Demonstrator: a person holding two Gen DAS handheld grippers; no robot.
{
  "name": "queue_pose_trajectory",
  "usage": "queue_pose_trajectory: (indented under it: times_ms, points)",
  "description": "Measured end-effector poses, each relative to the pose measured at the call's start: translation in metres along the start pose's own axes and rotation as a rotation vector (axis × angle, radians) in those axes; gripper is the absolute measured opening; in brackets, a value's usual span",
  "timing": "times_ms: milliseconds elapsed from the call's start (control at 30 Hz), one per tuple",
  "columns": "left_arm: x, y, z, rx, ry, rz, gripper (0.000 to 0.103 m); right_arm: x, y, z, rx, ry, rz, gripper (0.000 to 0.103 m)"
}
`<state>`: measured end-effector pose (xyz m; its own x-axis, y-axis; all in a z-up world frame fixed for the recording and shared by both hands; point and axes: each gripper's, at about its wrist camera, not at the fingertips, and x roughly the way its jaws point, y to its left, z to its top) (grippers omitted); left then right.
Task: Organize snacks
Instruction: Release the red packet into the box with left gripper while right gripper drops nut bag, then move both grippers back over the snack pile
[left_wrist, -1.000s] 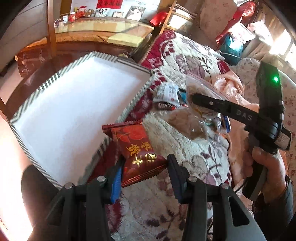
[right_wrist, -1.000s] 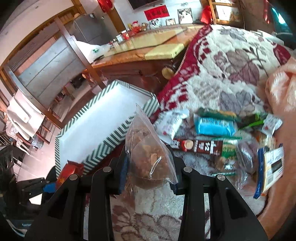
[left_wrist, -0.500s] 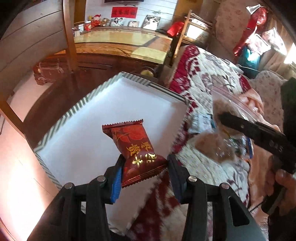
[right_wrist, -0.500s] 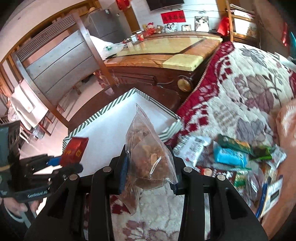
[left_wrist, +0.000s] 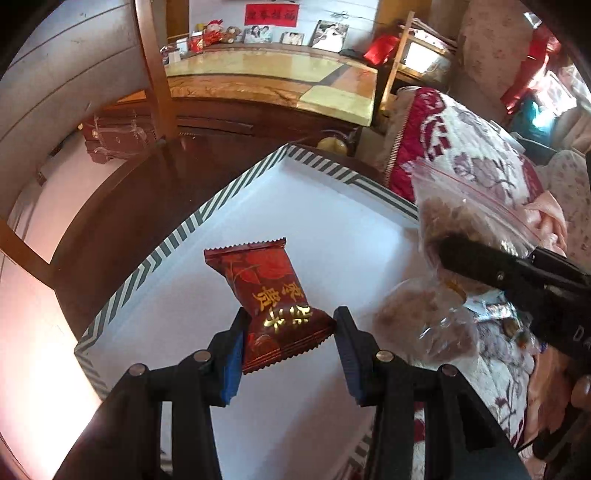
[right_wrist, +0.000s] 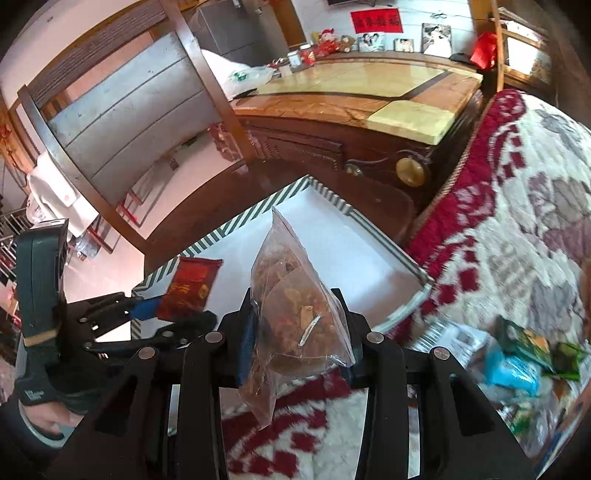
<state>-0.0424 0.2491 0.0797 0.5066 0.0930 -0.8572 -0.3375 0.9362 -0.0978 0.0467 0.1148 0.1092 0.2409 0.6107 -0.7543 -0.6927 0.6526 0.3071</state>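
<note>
My left gripper (left_wrist: 290, 332) is shut on a dark red snack packet with gold characters (left_wrist: 266, 295) and holds it above the white box with a green-striped rim (left_wrist: 207, 214). My right gripper (right_wrist: 299, 325) is shut on a clear zip bag of brown snacks (right_wrist: 295, 306), held over the box's near right edge (right_wrist: 402, 258). The bag (left_wrist: 454, 229) and the right gripper's finger (left_wrist: 491, 266) show at the right of the left wrist view. The red packet (right_wrist: 192, 288) and the left gripper (right_wrist: 159, 317) show at the left of the right wrist view.
The box sits on a dark wooden table (left_wrist: 122, 221) beside a red and cream floral blanket (right_wrist: 517, 206). Several loose snack packets (right_wrist: 517, 362) lie on the blanket at the right. A wooden chair (right_wrist: 122, 107) and a marble-topped cabinet (right_wrist: 369, 96) stand behind.
Both grippers have moved left from over the blanket to over the white box, each still holding its snack. The snack pile has slid to the right edge of the right wrist view.
</note>
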Motion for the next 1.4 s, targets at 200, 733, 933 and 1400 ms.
queue_pose_trajectory:
  times_ms: [200, 733, 933, 1400]
  points:
    - [0.025, 0.012, 0.009, -0.035, 0.052, 0.038, 0.047, 0.037, 0.004, 0.009, 0.003, 0.063, 0.026, 0.035]
    - [0.046, 0.023, 0.007, -0.104, 0.102, 0.081, 0.062, 0.054, -0.023, 0.008, 0.090, 0.096, 0.005, 0.062]
    - [0.027, 0.026, 0.000, -0.123, 0.059, 0.069, 0.079, 0.007, -0.047, 0.003, 0.119, 0.038, -0.142, 0.063]
    - [0.016, 0.023, -0.011, -0.131, 0.072, 0.049, 0.083, 0.036, -0.058, -0.026, 0.029, 0.176, -0.332, 0.063]
